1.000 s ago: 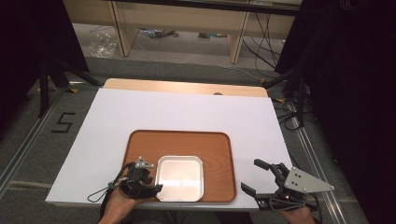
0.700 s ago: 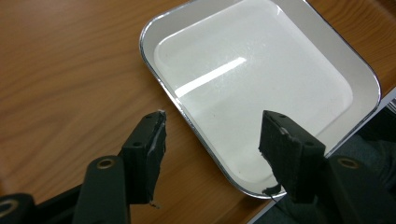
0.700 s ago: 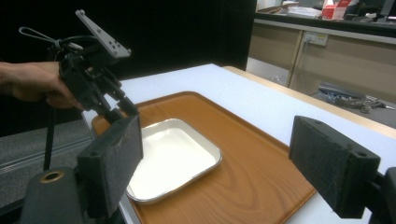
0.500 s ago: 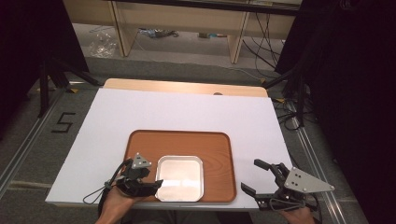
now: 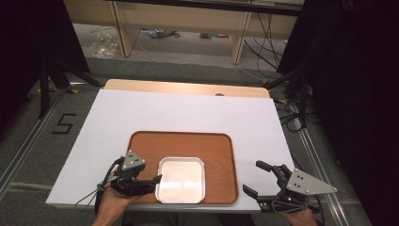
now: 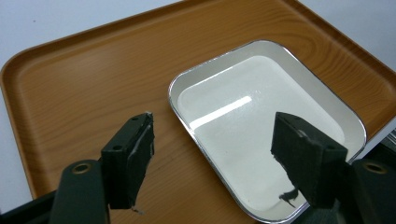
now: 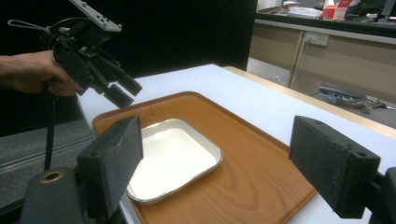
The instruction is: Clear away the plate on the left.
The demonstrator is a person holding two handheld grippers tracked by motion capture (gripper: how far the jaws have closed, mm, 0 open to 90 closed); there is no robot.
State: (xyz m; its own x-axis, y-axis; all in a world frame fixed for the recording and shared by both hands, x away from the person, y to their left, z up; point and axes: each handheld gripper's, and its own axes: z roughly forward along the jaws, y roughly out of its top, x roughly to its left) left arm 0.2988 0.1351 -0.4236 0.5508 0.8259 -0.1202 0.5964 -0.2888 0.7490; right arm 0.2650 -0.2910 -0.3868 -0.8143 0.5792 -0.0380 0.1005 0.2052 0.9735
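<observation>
A shallow white metal dish (image 5: pixel 181 180) (image 6: pixel 261 116) (image 7: pixel 173 158) lies empty in the near half of a brown wooden tray (image 5: pixel 216 146) (image 6: pixel 93 79) (image 7: pixel 261 172). My left gripper (image 5: pixel 157 180) (image 6: pixel 212 126) (image 7: pixel 122 92) hovers over the dish's left rim. Its jaws have just been opening; they stand open astride the rim with no pad touching it. My right gripper (image 5: pixel 254 177) (image 7: pixel 215 135) stays at the table's near right corner, clear of the tray. It is wide open with nothing between its jaws, and it points across at the dish.
The tray sits on a white-covered table (image 5: pixel 188 113) whose wooden back edge (image 5: pixel 188 88) shows. Bare white surface lies behind and to both sides of the tray. Dark curtains flank the table, and shelving with cables stands on the floor beyond.
The left gripper's jaws have spread wider and the gripper has lifted slightly from the dish's left rim. The dish, the tray and the right gripper have not moved.
</observation>
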